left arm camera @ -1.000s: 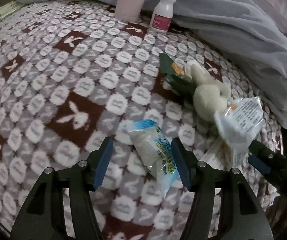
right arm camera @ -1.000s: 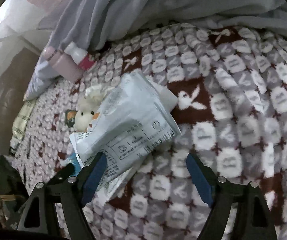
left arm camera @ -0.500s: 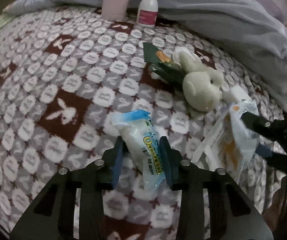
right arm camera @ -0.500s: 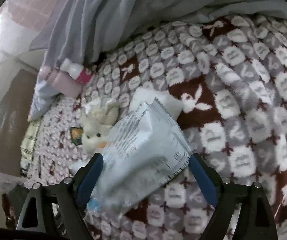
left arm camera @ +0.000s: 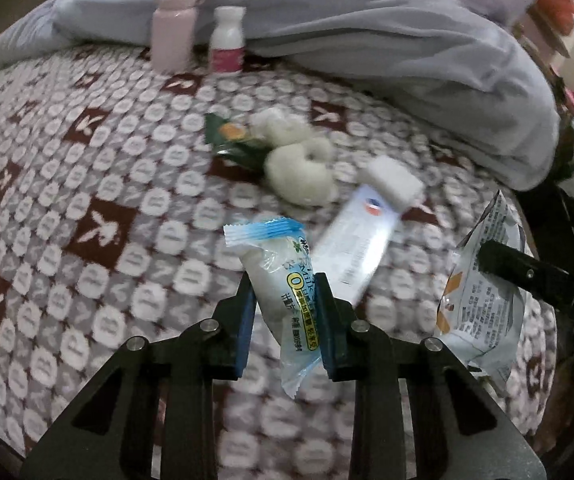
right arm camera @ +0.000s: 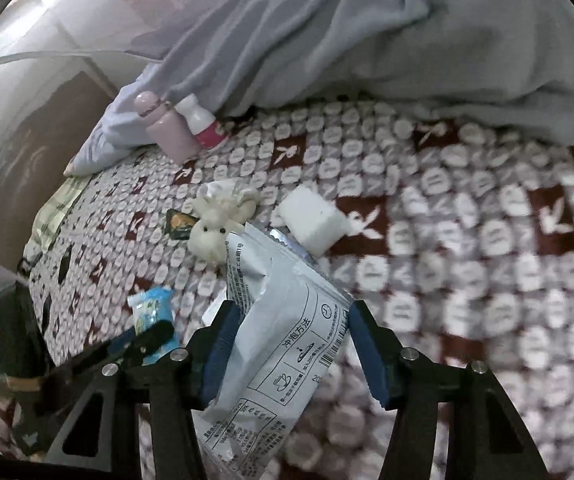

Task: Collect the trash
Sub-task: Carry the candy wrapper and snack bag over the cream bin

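Trash in 2 pieces: clear blue-ended snack wrapper (left arm camera: 287, 300) with white filling and yellow label, pinched between left gripper (left arm camera: 287, 312) fingers (left arm camera: 245, 320), narrowly parted, lifted off the bed. Silver-grey crinkled foil sachet (right arm camera: 287, 340) with printed panels and barcode, between right gripper (right arm camera: 287, 344) fingers (right arm camera: 367, 352), about half parted, just been closing; left pad touching, right pad at the edge. Below, fleece blanket (left arm camera: 87, 200) in grey-white circles and maroon bunny squares. On it: cream plush bunny (left arm camera: 299, 168), green wrapper (left arm camera: 227, 136), white block (left arm camera: 395, 180), flat white packet (left arm camera: 359, 248). Behind, pink flask (left arm camera: 173, 20), white pink-labelled bottle (left arm camera: 227, 40), rumpled lavender duvet (left arm camera: 367, 40).
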The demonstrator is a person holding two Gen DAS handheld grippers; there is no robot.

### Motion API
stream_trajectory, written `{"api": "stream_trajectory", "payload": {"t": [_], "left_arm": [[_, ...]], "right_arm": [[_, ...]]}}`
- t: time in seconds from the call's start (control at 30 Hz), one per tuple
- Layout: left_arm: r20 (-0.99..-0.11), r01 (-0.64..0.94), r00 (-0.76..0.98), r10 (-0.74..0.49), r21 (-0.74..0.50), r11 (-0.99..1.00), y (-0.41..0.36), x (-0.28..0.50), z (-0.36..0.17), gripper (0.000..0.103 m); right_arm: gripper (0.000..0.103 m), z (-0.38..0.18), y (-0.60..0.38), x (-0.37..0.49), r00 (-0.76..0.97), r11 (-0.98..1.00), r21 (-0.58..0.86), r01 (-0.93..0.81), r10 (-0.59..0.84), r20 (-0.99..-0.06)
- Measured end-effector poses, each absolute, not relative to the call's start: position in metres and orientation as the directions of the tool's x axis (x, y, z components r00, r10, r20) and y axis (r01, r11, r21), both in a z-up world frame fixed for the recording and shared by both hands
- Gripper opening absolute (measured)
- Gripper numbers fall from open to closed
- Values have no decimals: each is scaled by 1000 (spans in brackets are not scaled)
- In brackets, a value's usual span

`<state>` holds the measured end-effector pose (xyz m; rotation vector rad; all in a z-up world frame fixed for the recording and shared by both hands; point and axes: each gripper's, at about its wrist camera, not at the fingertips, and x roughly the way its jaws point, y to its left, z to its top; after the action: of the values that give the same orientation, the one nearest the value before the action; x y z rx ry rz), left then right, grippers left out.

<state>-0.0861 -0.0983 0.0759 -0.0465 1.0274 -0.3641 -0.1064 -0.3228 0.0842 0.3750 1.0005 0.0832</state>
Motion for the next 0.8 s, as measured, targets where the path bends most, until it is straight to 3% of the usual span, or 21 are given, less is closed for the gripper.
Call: {"api": "stream_trajectory", "payload": {"t": [0.8], "left_arm": [[-794,570,427,-433,-135,810,-256,-182,125,25]], "right_arm": [[58,130,-449,-247,614,934,234,270,20,-789]]}}
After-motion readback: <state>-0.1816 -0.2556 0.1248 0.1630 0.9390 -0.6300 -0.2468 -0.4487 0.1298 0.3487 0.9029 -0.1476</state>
